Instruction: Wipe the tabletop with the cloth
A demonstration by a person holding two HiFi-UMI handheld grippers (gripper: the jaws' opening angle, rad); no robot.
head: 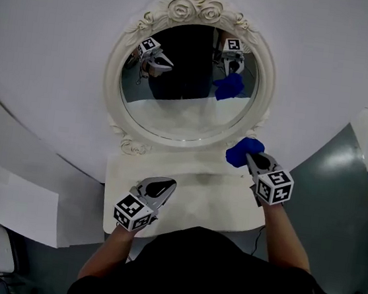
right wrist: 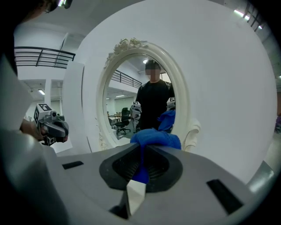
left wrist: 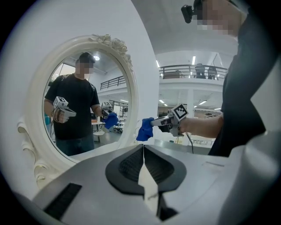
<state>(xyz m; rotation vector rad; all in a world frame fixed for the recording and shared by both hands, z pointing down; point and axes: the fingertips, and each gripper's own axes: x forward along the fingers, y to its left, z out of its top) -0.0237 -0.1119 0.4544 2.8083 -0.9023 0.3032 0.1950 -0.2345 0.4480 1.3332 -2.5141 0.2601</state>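
A blue cloth (head: 243, 150) is bunched in my right gripper (head: 254, 161), which is shut on it above the right back corner of the small white tabletop (head: 185, 190). In the right gripper view the cloth (right wrist: 154, 139) bulges out past the jaw tips. My left gripper (head: 164, 187) hangs over the tabletop's front left part, jaws shut with nothing between them (left wrist: 143, 151). From the left gripper view the cloth (left wrist: 144, 129) and the right gripper (left wrist: 169, 123) appear ahead.
An oval mirror (head: 189, 80) in an ornate cream frame stands at the back of the tabletop against a white wall (head: 64, 42), reflecting both grippers and the cloth. White boxes (head: 4, 201) sit at lower left. Grey floor (head: 338, 195) lies to the right.
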